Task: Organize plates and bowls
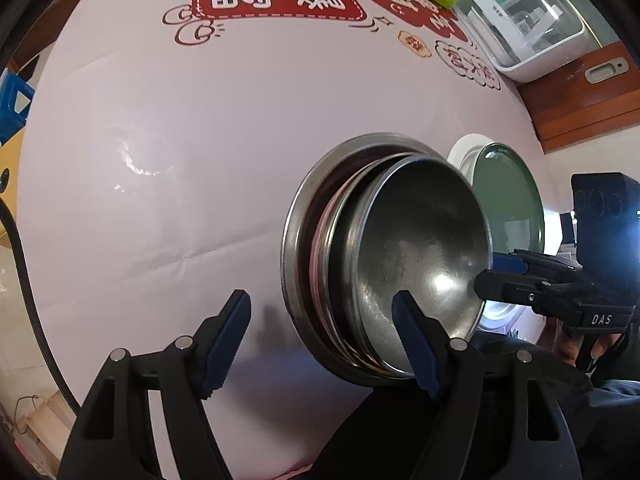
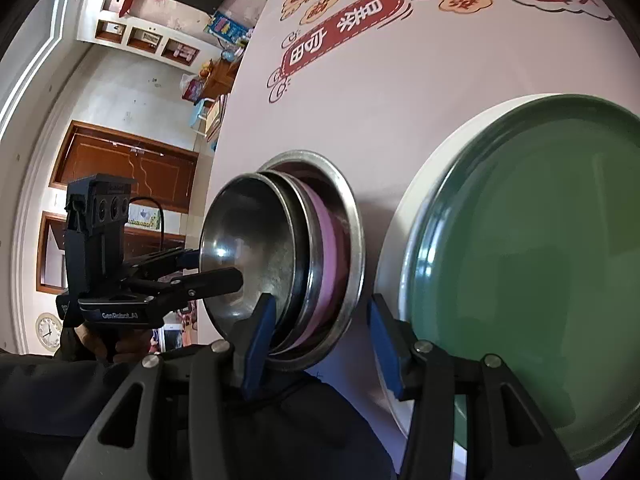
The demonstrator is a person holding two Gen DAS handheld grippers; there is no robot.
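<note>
1. Bowls sit nested at the centre right of the left wrist view: a steel bowl (image 1: 416, 264) on top, a pink bowl (image 2: 326, 268) showing beneath it, all inside a wide steel basin (image 1: 296, 240) on the printed desk (image 1: 180, 160).
2. Just to its right, we see a green plate (image 2: 532, 272) resting on a white plate (image 2: 394, 248).
3. We hold the left tongs (image 1: 322, 334) released, jaws apart at the bottom of that view; one finger shows in front of the bowl's near rim, the other over bare desk.
4. We hold the right tongs (image 2: 320, 338) released too, straddling the gap between the basin and the plates, gripping nothing.
5. We judge the steel bowl light, rigid and slick, so it may skate or ring against its neighbours.
6. We would pinch its thin rim, one pad inside and one outside, and lift straight up.
7. We expect the plates to be heavier and breakable, and best taken by the raised edge.
</note>
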